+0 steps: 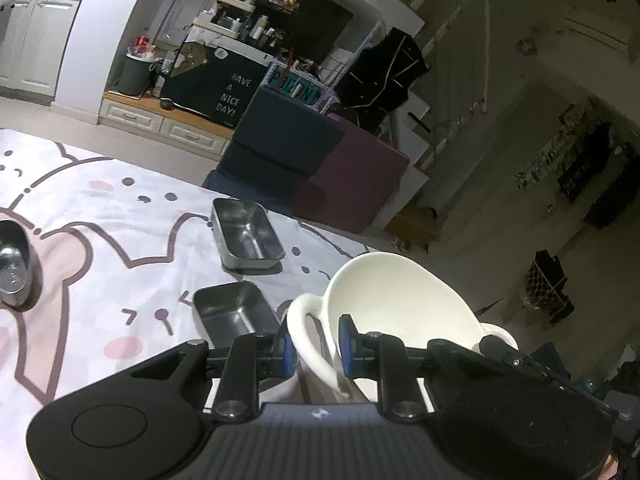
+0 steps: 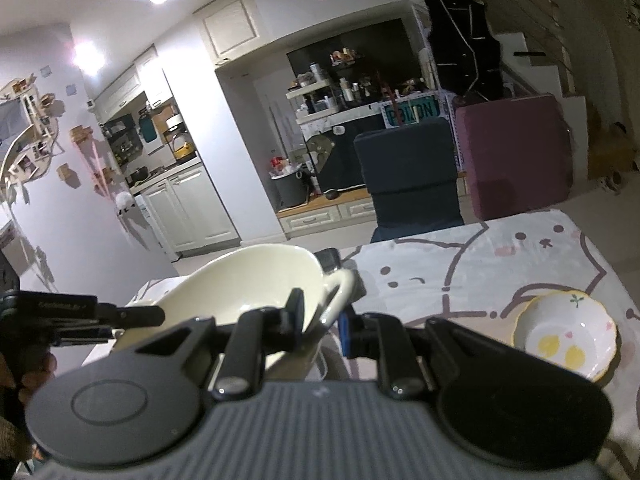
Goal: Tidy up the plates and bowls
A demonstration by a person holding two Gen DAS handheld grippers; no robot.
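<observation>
Covering the desk [image 1: 100, 232] is a pale cloth printed with cartoon animals in pink and brown outline. Behind it you see white kitchen cabinets, a dark blue chair [image 1: 280, 148], a maroon block and a staircase. You can read "HAVE A NICE DAY!" on a black panel [image 1: 224, 88] under cluttered shelves.

Your left claw [image 1: 316, 350] points downward and pinches the looped handle on one side of the white two-handled bowl [image 1: 396, 296]. Your right claw [image 2: 320, 320] pinches the handle on the opposite side. Both hold the bowl above the desk near its edge.

Two rectangular metal trays [image 1: 248, 236] lie on the cloth toward the far edge. A round metal bowl [image 1: 14, 268] sits on the cloth near the left side of the left wrist view. A small floral bowl [image 2: 568, 332] rests on the cloth at the right side of the right wrist view.
</observation>
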